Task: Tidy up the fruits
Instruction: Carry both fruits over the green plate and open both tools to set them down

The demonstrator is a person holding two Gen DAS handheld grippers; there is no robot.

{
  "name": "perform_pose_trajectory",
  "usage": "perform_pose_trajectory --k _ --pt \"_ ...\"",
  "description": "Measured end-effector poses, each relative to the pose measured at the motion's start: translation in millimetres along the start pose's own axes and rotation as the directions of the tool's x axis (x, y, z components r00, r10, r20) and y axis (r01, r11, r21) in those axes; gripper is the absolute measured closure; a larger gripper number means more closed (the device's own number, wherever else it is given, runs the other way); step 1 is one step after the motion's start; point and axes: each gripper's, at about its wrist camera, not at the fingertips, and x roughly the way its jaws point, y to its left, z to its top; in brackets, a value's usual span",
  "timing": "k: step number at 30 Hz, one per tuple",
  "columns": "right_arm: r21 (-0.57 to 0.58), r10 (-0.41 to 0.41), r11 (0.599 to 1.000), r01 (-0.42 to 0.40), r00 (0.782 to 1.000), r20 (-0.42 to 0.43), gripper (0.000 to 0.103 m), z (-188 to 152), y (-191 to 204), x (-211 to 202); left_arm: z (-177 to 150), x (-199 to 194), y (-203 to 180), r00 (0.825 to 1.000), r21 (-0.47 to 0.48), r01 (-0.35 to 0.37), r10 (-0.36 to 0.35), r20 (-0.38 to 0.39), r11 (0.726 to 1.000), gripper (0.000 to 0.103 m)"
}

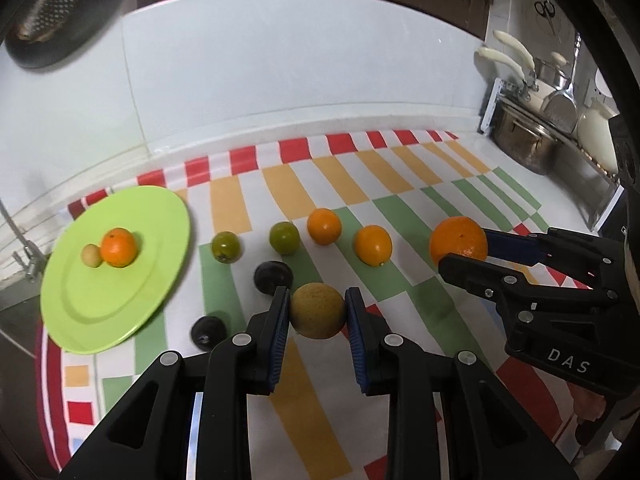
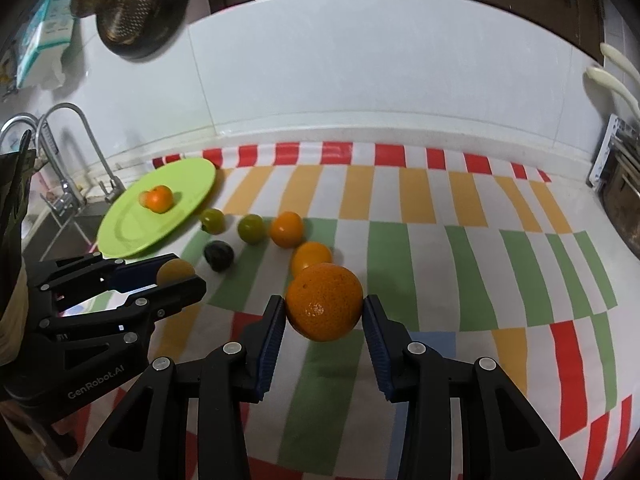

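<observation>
Left tool (image 1: pixel 318 312) grips brown fruit (image 1: pixel 318 310) (cloth (image 2: pixel 440 264) rightward open).

Both wrist views low, close over striped cloth (image 1: pixel 312 184), facing back wall; shared: green plate (image 2: pixel 120 232), fruit row

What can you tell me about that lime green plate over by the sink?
The round lime green plate looks like smooth plastic, with a wide flat rim and a shallow centre. It lies flat on the striped cloth, at its sink end. Two fruits sit on it, touching each other: a small orange fruit and a smaller pale yellowish fruit. Neither pair of tongs touches it.
</observation>
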Motion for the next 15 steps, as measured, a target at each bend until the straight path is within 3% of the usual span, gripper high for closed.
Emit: perform_pose_trajectory --k 15 --pt "-0.057 0.069 0.996 -0.064 0.994 0.082 0.062 10.9 36.0 -35.9 -6.1 -61.2 17.5 0.992 -0.06 -0.093 0.098 0.084 0.994 0.075"
